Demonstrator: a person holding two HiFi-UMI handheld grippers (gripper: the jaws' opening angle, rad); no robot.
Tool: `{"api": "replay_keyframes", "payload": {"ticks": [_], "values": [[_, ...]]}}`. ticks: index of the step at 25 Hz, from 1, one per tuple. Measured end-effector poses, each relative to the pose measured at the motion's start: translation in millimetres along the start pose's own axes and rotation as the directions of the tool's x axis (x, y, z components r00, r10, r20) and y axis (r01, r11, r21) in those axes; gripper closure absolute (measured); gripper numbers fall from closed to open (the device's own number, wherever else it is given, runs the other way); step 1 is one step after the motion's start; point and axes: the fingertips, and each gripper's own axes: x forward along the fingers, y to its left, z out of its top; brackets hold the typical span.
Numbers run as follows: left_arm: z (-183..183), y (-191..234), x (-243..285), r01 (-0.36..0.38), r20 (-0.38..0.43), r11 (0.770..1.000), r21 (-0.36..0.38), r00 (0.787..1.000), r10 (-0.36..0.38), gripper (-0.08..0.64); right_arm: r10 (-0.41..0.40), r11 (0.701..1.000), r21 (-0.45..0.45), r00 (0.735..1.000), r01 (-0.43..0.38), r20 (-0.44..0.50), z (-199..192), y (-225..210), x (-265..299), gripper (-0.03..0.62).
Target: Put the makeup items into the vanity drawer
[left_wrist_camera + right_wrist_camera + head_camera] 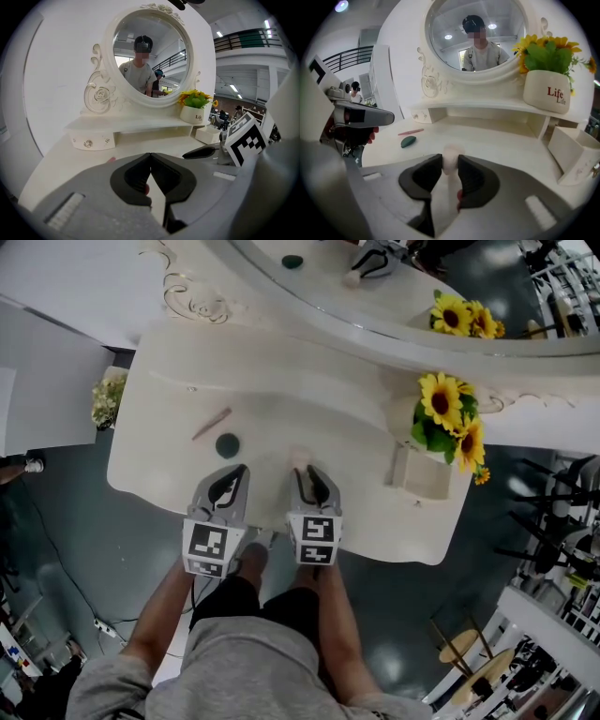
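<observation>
The left gripper (236, 474) hangs over the front edge of the white worktop (309, 395); in the left gripper view its jaws are fully together, the dark pads meet at the tips, and nothing is between them. The right gripper (307, 471) is just beside it, towards the middle of the worktop; in the right gripper view its jaws stand partly apart with a pale pink sponge (450, 152) between them. Both pads lie against the sides of the sponge, so the right gripper has hold of it; the sponge is low, at the surface of the worktop, but whether it touches the surface I cannot tell.

Two other makeup items lie free on the left part of the worktop. One is a dark green round item (227, 445), close in front of the left gripper; the other is a thin pink stick (212, 424), a little further back and lying at a slant. The two are near each other but not touching.

The open drawer (403, 468) is at the right side of the worktop, well apart from the sponge; a white pot of sunflowers (441, 423) is just behind the drawer, and the round mirror (476, 37) rises at the back.
</observation>
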Motion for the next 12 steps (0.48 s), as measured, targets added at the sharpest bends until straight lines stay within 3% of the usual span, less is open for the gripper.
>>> {"api": "replay_keyframes", "payload": {"ticks": [12], "values": [[53,-37,5,0.025,0.079,0.999,0.042,0.997,-0.028,0.549,-0.056,0.998,-0.009,0.988,0.058,0.145,56,-40,-65,0.488]]}}
